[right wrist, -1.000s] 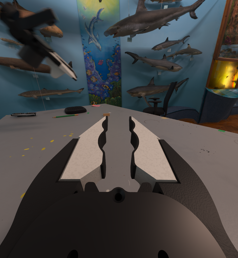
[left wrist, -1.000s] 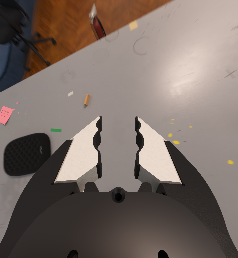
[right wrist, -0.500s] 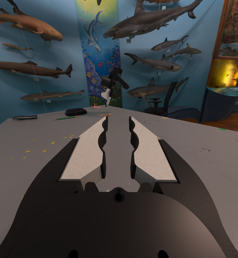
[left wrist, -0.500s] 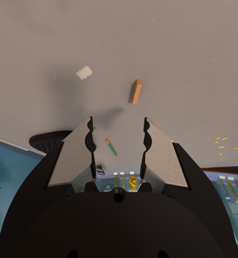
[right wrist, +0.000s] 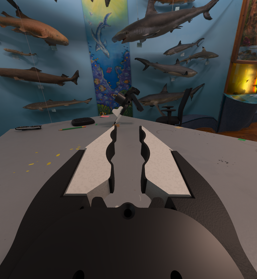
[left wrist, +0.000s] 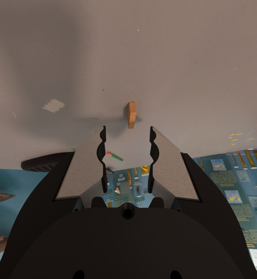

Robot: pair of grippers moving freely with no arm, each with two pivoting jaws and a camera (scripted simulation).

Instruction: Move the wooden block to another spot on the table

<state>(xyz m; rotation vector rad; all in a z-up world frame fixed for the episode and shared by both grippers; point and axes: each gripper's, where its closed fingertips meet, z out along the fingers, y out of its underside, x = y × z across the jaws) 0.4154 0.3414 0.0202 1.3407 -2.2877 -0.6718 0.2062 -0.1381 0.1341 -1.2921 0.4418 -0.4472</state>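
The small tan wooden block [left wrist: 131, 115] lies on the grey table [left wrist: 170, 75]. The left wrist view is upside down, so the table fills the top. My left gripper [left wrist: 127, 127] is open and empty, with the block just beyond its fingertips, slightly right of the middle of the gap. In the right wrist view the block [right wrist: 116, 124] is far off, and the left gripper [right wrist: 117, 120] hovers tilted just above it. My right gripper [right wrist: 127, 127] is open and empty, low over the near part of the table [right wrist: 215, 166].
A green pencil [left wrist: 114, 157] [right wrist: 72, 128], a black mesh pad [left wrist: 40, 164] [right wrist: 82, 121] and black glasses [right wrist: 28, 127] lie to the left of the block in the right wrist view. A pink note [right wrist: 104, 116] lies at the far edge. A black office chair [right wrist: 174, 111] stands beyond the table.
The left gripper has flown across the table, turned over and come down close to the block. Its fingers have opened wider. The right gripper has not moved.
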